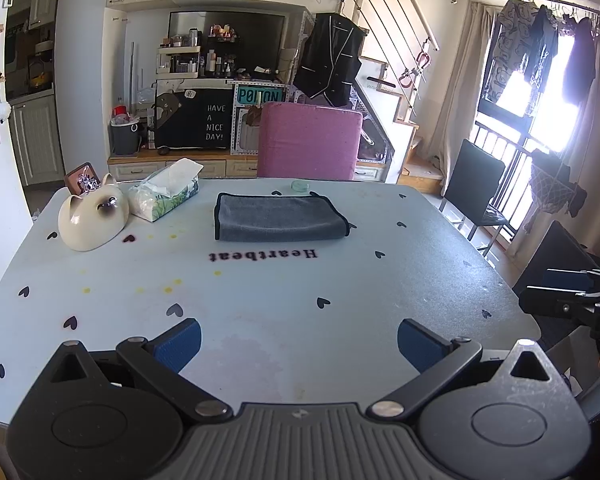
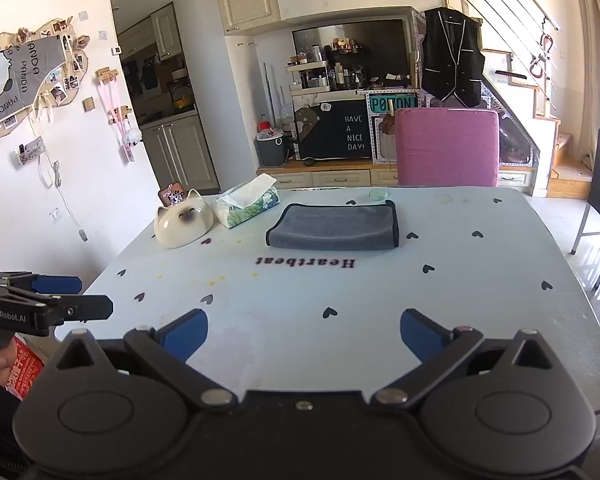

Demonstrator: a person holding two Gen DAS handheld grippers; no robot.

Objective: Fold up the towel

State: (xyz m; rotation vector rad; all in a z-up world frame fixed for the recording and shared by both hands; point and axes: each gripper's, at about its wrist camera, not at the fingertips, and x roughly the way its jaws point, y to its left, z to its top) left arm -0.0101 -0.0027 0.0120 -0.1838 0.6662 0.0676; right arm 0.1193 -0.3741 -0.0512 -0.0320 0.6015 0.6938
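The left tool point(image 1: 299, 338) hangs over the near edge of the pale blue table point(image 1: 260, 304) printed with small black hearts, its two blue-padded fingers point(image 1: 179, 344) spread wide apart with nothing between them. The right tool point(image 2: 303, 336) sits beside it over the same near edge, its blue-padded fingers point(image 2: 183, 338) likewise spread wide and holding nothing. In the left wrist view the right tool shows at the right edge; in the right wrist view the left tool shows at the left edge.

The grey folded towel with dark piping point(image 1: 278, 218) lies flat on the table well ahead of both tools, beyond the printed word "Heartbeat" point(image 1: 263, 255), apart from either one. Ahead and to the left of the tools stand a cream ceramic cat-face bowl point(image 1: 93, 216) and, just beside it, a soft pack of white tissues with green leaf print point(image 1: 165, 196). A small round pale green disc point(image 1: 300, 186) lies just past the towel's far edge. Behind the table's far side stands a pink upholstered chair point(image 1: 310, 140).
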